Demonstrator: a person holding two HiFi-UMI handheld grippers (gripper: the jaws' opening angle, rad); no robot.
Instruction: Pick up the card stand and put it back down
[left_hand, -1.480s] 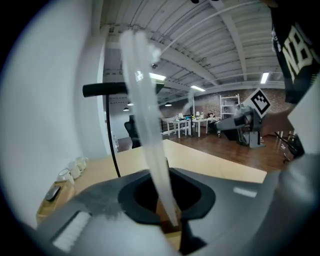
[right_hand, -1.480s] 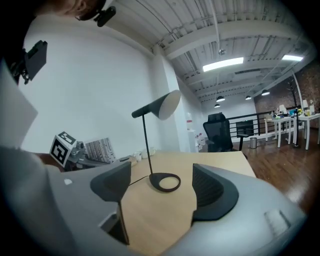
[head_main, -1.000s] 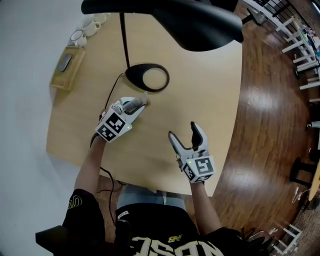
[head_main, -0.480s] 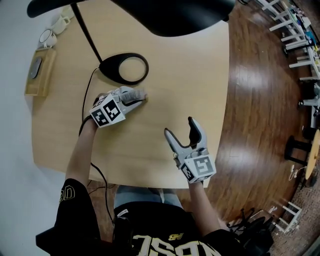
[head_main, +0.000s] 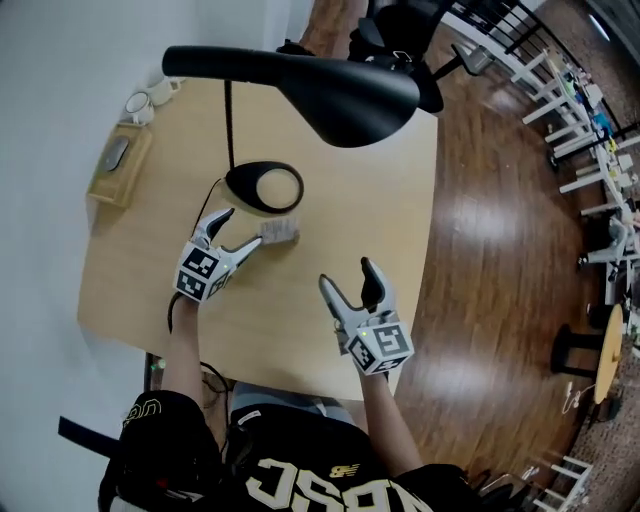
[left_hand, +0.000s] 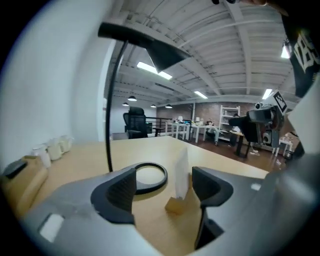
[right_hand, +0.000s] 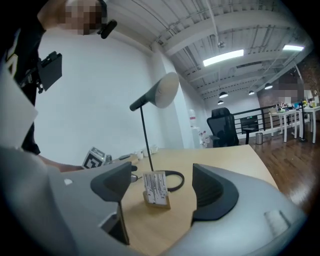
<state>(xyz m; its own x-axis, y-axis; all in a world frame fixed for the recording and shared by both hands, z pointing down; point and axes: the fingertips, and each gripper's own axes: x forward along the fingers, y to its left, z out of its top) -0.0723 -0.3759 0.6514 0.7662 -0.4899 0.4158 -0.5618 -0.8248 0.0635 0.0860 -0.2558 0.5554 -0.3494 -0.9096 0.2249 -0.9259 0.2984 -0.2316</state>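
The card stand (head_main: 280, 233), a white printed card in a small wooden base, rests upright on the light wooden table (head_main: 350, 200) near the lamp's ring base. My left gripper (head_main: 240, 228) is just left of it with its jaws opening. In the left gripper view the card stand (left_hand: 180, 182) sits a little ahead between the fingertips (left_hand: 210, 186), and neither pad presses on it. My right gripper (head_main: 347, 283) hovers open over the table's near part, nothing in it. Its own view looks at the card stand (right_hand: 156, 190) farther off.
A black desk lamp has its ring base (head_main: 264, 187) behind the stand and its head (head_main: 300, 80) overhanging the table. A wooden tray (head_main: 118, 163) and white cups (head_main: 140, 103) sit at the far left corner. A cable (head_main: 205, 205) runs by my left gripper. Wood floor lies to the right.
My left gripper was shut on the card stand; now its jaws have spread and the stand rests free on the table. The right gripper has barely moved. The head view has shifted.
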